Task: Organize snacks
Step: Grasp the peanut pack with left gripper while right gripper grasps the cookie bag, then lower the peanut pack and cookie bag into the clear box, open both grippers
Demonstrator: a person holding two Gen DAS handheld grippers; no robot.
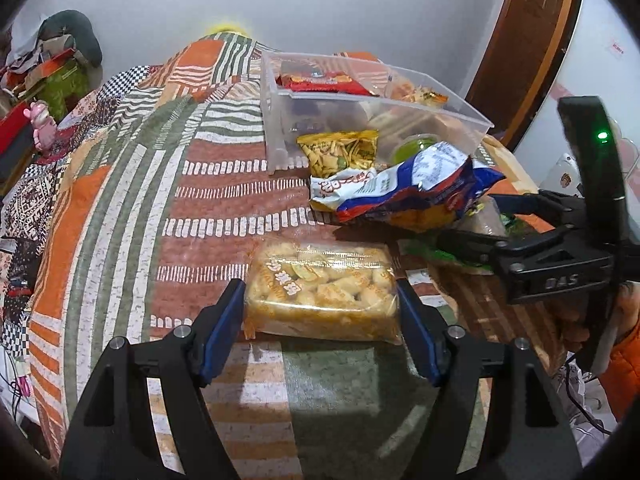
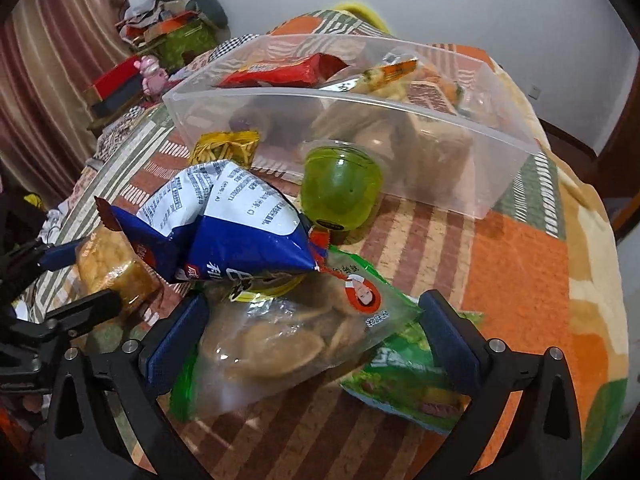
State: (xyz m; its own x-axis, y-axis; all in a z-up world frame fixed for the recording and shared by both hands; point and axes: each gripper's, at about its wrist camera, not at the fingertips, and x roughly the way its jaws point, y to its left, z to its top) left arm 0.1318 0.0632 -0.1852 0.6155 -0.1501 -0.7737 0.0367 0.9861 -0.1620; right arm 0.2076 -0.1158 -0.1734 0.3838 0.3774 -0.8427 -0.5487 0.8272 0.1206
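Left tool [image 1: 320,304]: fingers spread wide either side of a clear pack of golden puffed snacks [image 1: 322,290]; blue pads just beside the pack's ends, contact not certain.

Right tool [image 2: 316,332]: likewise open, flanking a clear green-edged bag of round crackers [image 2: 288,340]; pads near the bag's sides, nothing clamped.

Blue-and-white chip bag [image 2: 224,224]: lying across the far end of the cracker bag, just beyond the right tool's fingertips.

Green jelly cup [image 2: 340,188]: tilted against the near wall of the bin, beside the chip bag.

Yellow snack packet [image 1: 340,152]: propped at the bin's near wall.

Clear plastic bin [image 1: 472,120]: well beyond both tools on the bed's patchwork blanket [image 1: 140,184]; red packet [image 1: 320,80] and assorted snacks inside.
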